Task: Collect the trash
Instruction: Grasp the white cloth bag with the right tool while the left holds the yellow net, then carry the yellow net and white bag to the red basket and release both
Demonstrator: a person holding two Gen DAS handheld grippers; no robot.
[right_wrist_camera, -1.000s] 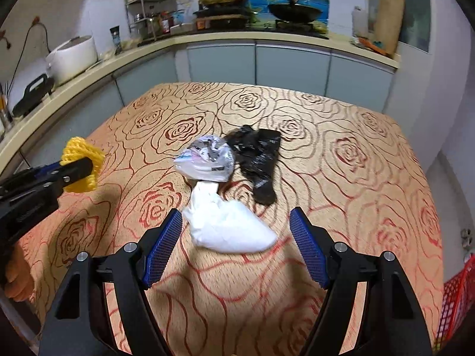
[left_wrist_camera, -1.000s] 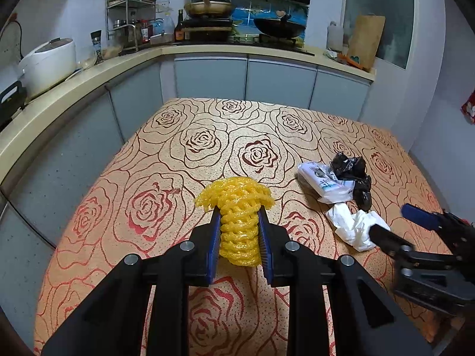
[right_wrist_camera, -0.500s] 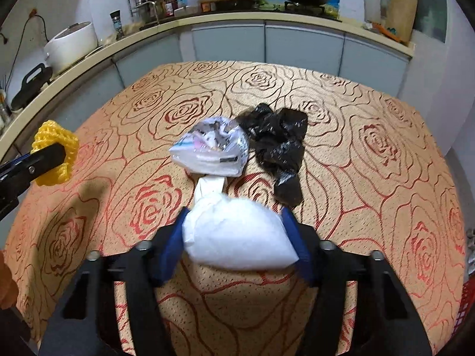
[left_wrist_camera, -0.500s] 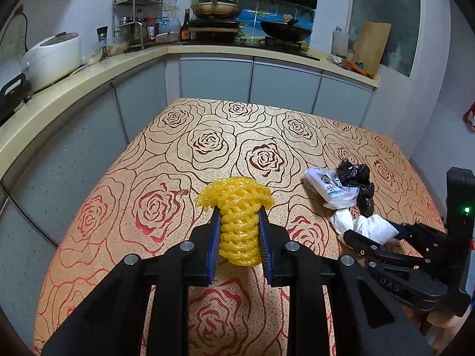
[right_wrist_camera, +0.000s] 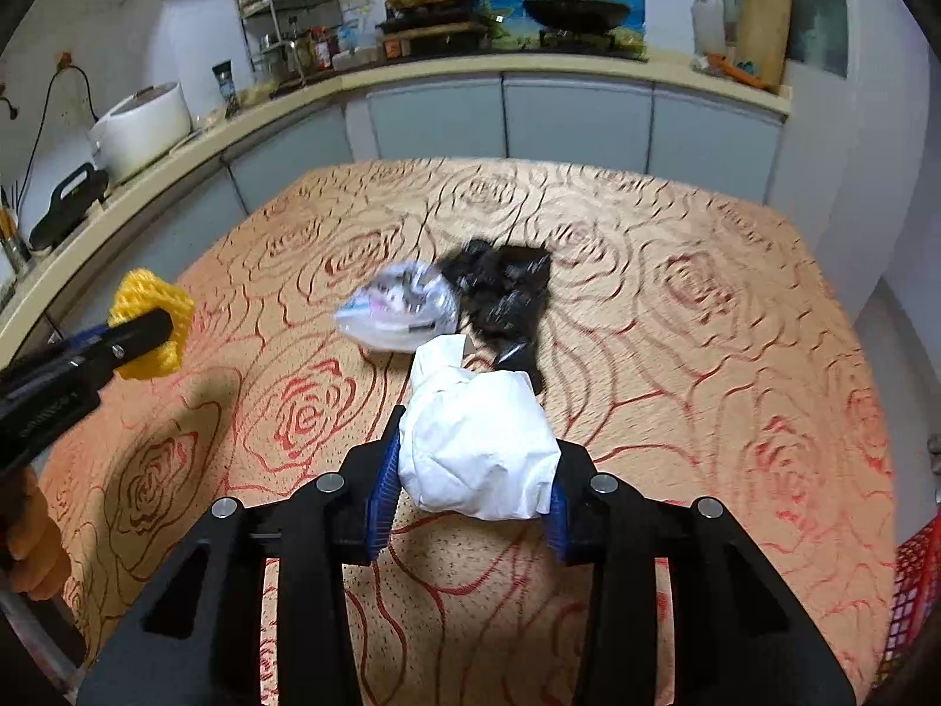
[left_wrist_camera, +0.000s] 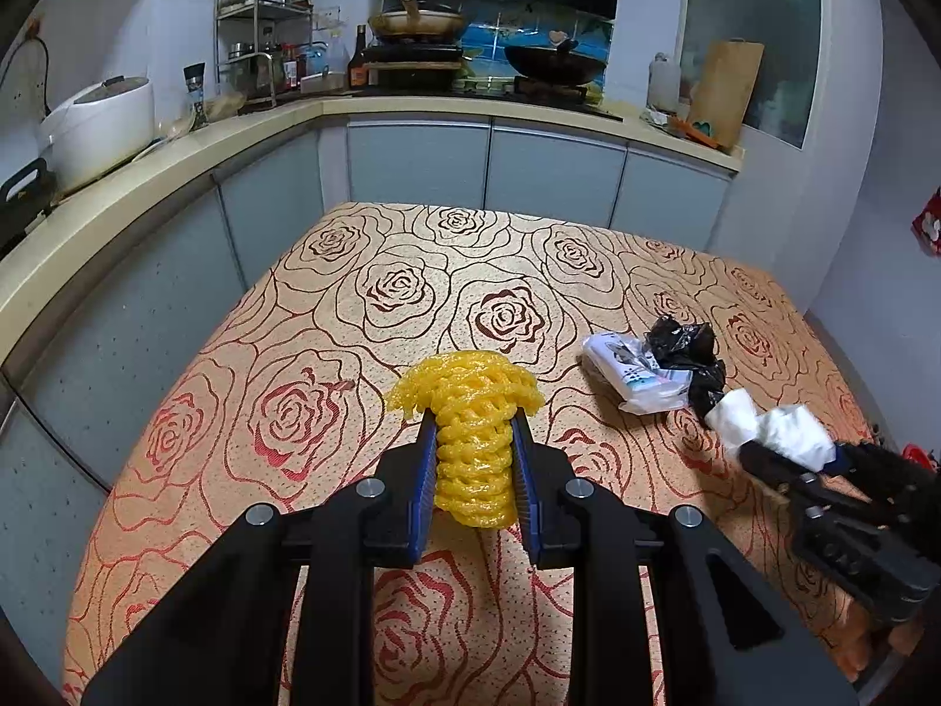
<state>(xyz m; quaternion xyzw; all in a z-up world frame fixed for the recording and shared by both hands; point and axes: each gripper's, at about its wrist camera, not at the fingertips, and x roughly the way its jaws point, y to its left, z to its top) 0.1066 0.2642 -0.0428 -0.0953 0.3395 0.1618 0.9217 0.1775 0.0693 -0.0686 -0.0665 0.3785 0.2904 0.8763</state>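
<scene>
While left gripper (left_wrist_camera: 474,465) jaws clamp yellow foam net (left_wrist_camera: 470,435), right gripper (right_wrist_camera: 470,482) jaws closing on white wad (right_wrist_camera: 479,447); no legible writing.

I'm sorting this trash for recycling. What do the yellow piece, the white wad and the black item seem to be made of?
Yellow piece: likely foam fruit netting, going by its glossy open mesh.
White wad: probably tissue or paper; matte, creased, crumpled.
Black item: apparently a thin plastic bag; shiny and wrinkled.
</scene>
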